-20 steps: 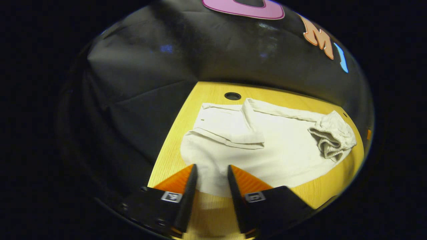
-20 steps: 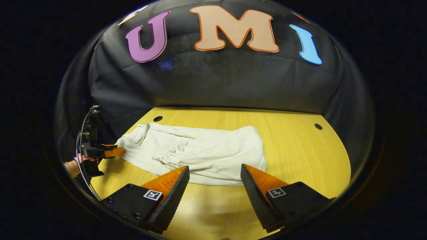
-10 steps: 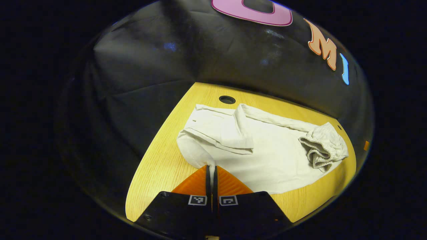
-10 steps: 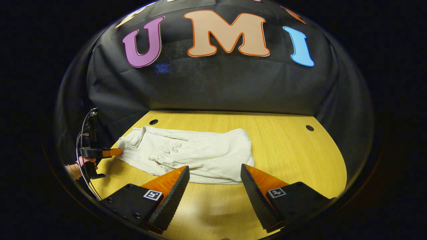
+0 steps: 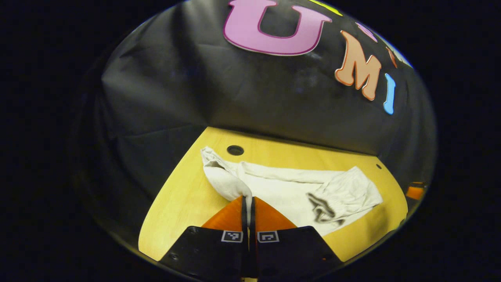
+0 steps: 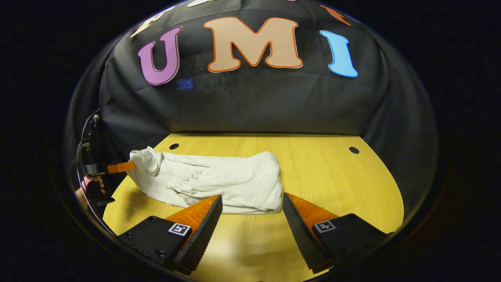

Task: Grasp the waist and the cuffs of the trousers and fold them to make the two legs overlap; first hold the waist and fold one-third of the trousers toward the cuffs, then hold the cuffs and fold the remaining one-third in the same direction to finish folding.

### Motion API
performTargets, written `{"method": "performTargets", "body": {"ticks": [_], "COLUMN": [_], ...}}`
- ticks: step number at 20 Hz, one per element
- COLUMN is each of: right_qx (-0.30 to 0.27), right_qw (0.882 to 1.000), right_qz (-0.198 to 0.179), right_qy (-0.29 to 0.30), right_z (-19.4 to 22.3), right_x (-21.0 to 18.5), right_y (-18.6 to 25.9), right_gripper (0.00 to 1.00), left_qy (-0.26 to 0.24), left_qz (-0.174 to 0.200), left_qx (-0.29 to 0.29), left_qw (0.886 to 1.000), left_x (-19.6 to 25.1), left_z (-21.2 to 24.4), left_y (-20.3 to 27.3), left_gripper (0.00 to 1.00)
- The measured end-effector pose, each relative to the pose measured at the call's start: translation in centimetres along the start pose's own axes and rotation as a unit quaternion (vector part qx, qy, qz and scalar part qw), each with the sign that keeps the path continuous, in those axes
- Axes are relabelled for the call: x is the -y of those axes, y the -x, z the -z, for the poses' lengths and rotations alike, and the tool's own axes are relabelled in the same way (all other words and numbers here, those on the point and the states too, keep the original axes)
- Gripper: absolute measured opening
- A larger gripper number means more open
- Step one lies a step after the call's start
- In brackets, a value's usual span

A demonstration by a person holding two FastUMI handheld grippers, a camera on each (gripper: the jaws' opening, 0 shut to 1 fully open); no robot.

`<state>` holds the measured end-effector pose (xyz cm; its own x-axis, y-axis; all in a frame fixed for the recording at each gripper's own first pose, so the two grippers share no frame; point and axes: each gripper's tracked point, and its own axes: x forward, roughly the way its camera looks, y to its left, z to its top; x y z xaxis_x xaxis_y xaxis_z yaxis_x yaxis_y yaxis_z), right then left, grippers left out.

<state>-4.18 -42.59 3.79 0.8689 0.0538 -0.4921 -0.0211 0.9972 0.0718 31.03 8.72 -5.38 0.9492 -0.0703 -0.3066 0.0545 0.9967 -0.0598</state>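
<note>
Left claw [image 5: 247,203] is pinched tight on the cuff end of the trousers [image 5: 289,188], and it's lifting now: a second ago that corner was lying flat under parted fingers, and now the cloth is rising off the wood in a peak. That looks like the last third starting to go over toward the waist [image 5: 344,194], which is already lying folded in on the middle. Right claw [image 6: 252,213] is hanging wide apart over bare wood, holding nothing, just short of the near edge of the trousers [image 6: 219,182]. From there the left claw [image 6: 117,167] is showing at the far left end, with a hand below it. The trousers are sitting across the back half of the yellow tabletop [image 6: 332,184]. Beyond them, holes [image 6: 354,150] near the rim, then the black cloth wall.
</note>
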Motion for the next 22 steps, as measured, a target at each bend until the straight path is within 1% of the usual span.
{"method": "performTargets", "body": {"ticks": [4,5,6,8,9,10,13,14,15,18,21,22], "right_qx": [0.000,0.000,0.001,0.001,0.000,0.001,-0.001,-0.001,-0.002,-0.004,-0.009,-0.011], "right_qw": [1.000,1.000,1.000,1.000,1.000,1.000,1.000,1.000,1.000,1.000,1.000,0.999], "right_qz": [0.001,0.001,0.001,0.000,0.000,0.000,-0.006,-0.008,-0.010,-0.016,-0.013,-0.013], "right_qy": [-0.004,-0.005,-0.006,-0.008,-0.008,-0.007,-0.011,-0.013,-0.016,-0.022,-0.027,-0.031], "right_z": [0.0,0.0,-0.1,-0.2,-0.3,-0.4,-0.4,-0.5,-0.4,0.0,0.6,0.9], "right_x": [2.5,3.1,3.7,5.0,5.6,6.2,7.7,8.1,8.6,9.9,11.7,12.1], "right_y": [0.9,1.1,1.2,1.5,1.6,1.7,2.0,2.0,2.1,2.2,2.3,2.3], "right_gripper": [0.98,0.96,0.98,0.98,0.96,0.98,0.98,0.95,0.98,0.98,0.98,0.95], "left_qy": [-0.014,-0.016,-0.016,-0.010,-0.012,-0.017,-0.054,-0.067,-0.078,-0.104,-0.144,-0.154], "left_qz": [0.034,0.047,0.058,0.076,0.084,0.088,0.104,0.109,0.113,0.131,0.147,0.152], "left_qx": [0.021,0.029,0.036,0.043,0.045,0.047,0.054,0.053,0.049,0.034,0.003,-0.009], "left_qw": [0.999,0.998,0.998,0.996,0.995,0.995,0.992,0.990,0.989,0.985,0.979,0.976], "left_x": [6.8,8.6,10.4,13.9,15.7,17.2,21.9,23.4,25.0,29.2,32.6,33.4], "left_z": [-2.9,-3.7,-4.3,-5.2,-5.5,-5.7,-6.2,-5.9,-5.5,-3.7,-0.7,0.8], "left_y": [0.0,0.0,0.1,0.1,0.1,0.0,0.0,0.0,-0.1,-0.8,-1.4,-2.2], "left_gripper": [0.00,0.00,0.00,0.00,0.00,0.00,0.00,0.00,0.00,0.00,0.00,0.00]}}
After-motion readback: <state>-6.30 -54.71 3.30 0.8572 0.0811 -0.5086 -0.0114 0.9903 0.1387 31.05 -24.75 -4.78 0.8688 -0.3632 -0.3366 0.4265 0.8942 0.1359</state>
